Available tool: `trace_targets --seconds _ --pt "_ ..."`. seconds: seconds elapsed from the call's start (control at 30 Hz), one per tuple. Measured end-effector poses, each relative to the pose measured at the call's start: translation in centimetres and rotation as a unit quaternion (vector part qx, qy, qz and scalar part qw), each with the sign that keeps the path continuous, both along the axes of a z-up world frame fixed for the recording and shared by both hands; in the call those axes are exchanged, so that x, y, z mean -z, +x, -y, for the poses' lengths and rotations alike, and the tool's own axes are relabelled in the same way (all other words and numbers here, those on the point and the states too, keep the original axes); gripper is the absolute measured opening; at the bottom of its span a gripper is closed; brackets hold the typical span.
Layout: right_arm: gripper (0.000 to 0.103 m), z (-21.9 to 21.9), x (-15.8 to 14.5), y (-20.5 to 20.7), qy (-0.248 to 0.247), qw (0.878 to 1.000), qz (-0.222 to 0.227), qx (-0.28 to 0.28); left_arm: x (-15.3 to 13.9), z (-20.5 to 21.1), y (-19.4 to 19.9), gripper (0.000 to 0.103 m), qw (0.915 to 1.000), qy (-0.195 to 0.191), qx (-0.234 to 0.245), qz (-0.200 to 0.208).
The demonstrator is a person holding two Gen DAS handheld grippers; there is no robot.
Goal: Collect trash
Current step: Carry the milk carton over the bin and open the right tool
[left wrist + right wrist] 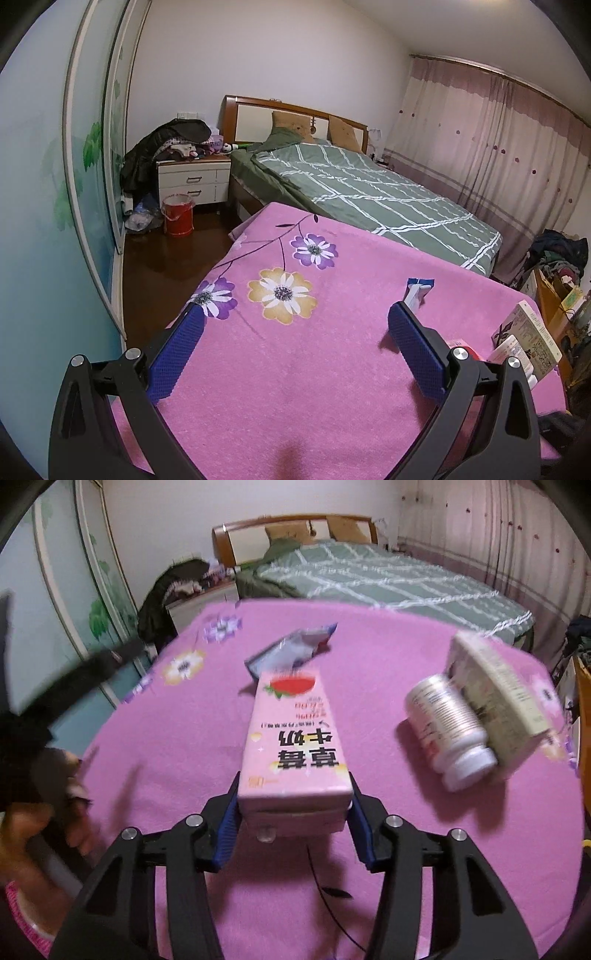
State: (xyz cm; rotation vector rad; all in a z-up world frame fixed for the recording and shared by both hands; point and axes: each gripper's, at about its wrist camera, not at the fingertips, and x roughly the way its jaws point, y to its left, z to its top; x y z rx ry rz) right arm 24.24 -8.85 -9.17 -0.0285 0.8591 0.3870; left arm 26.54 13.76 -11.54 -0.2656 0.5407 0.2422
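A pink strawberry milk carton (291,731) lies lengthwise on the pink flowered cloth (184,775). My right gripper (294,775) is shut on its near end, blue pads against both sides. Beyond it lies a crumpled silver and blue wrapper (291,651), which the left wrist view shows as the wrapper (417,291) just past my right fingertip. My left gripper (295,310) hovers open over the cloth with nothing between its fingers. In the right wrist view it is a blurred black shape (92,672) at the left, with a hand (33,823) on it.
A white pill bottle (447,731) lies against a box-like book (495,686) at the right of the cloth. A red bucket (178,215) stands on the dark floor by the nightstand (192,182). A bed with a green cover (369,192) lies behind.
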Motion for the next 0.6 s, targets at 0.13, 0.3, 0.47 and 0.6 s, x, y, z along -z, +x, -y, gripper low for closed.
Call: trace_targets --seconds 0.13,0.3,0.47,0.6 --pt "0.049 2.2 -2.4 -1.9 0.019 1.000 0.018 0.001 0.2 0.4 0.1 0.098 1.0000 0.000 0.004 -0.006" --pt "0.048 5.4 -4.3 -4.3 0.030 0.999 0.024 0.012 0.1 0.6 0.2 0.098 0.9999 0.000 0.011 -0.007" --pt "0.048 9.6 -5.4 -6.5 0.041 0.998 0.021 0.041 0.1 1.2 0.2 0.098 0.9997 0.006 0.022 -0.009" --pt "0.048 13.5 -6.4 -8.3 0.047 0.995 0.027 0.084 0.2 1.6 0.3 0.098 0.9995 0.012 0.027 -0.010"
